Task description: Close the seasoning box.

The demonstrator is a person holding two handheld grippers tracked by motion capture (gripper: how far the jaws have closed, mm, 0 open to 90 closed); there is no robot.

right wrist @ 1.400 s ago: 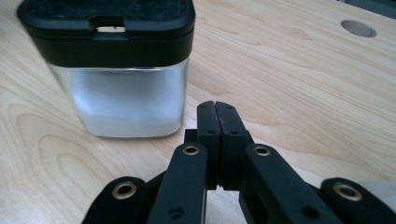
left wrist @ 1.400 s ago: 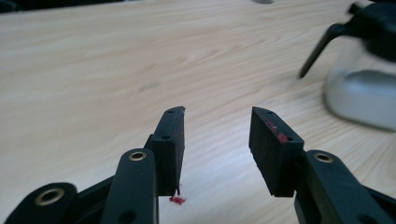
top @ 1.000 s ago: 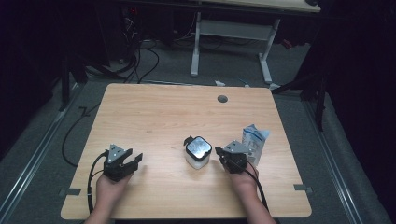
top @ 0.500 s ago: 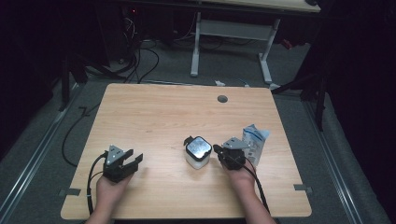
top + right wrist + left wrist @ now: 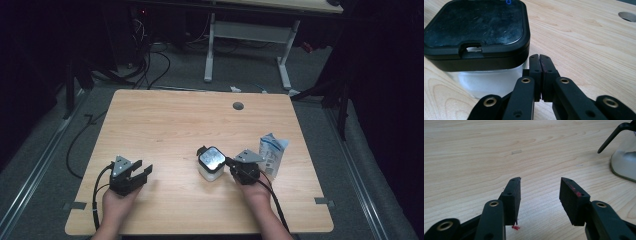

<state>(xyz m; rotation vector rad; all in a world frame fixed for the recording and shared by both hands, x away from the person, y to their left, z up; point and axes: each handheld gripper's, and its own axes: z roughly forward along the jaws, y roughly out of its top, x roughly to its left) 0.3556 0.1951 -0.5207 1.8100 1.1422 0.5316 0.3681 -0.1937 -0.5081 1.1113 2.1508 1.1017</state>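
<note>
- The thing in hand is the square clear plastic container with the black hinged lid [image 5: 210, 163], standing upright on the light wooden worktop [image 5: 175, 125], toward the near side and a little right of centre.
- Your right claw [image 5: 231, 162] sits just beside the container's right wall. In the right gripper view its jaws are pressed flat together with nothing between them, tips level with the lower edge of the black lid [image 5: 477, 30].
- Whether those tips actually touch the container I cannot tell; they are at most a sliver off it.
- Your left claw [image 5: 144, 171] rests well to the left of the container, jaws spread apart and empty, pointing across bare wood toward it.
- A white-and-blue soft packet [image 5: 272, 152] lies to the right of your right hand, apart from the container and out of play for now.
- My reading: you are at the approach step, lining up on the lid, which is fully seated.
- The lid's small notched tab [image 5: 471, 48] faces the right claw, so that looks like the place to work.
- The next move likely calls for the left claw to come in and steady the clear body, since the container could slide.
- Then part the right jaws slightly, or hook a tip under the tab, and lift gently.
</note>
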